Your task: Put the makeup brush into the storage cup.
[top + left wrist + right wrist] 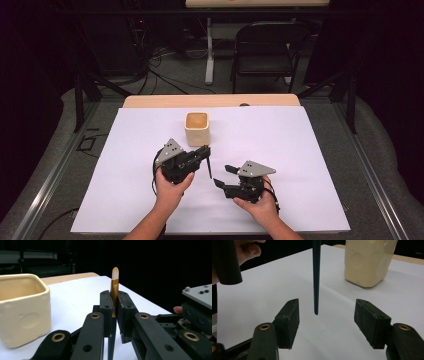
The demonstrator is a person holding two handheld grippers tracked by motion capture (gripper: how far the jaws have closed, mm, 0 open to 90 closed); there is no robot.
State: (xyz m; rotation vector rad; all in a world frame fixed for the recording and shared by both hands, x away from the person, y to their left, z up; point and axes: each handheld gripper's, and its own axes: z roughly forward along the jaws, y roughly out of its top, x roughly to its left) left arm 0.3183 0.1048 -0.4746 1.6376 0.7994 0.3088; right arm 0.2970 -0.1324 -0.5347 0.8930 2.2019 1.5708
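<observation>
Your left gripper [204,152] is clamped on a paintbrush [114,287], held upright, bristles up, just beside the cream cup [196,128]. Your right gripper [222,176] waits wide apart, holding nothing. Brush looks picked up; likely cup placement remains undone.

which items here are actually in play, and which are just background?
In play: paintbrush clamped in left gripper; open right gripper facing its handle; cream square cup.

Background: white sheet, wooden table, folding chair, floor cables.
</observation>
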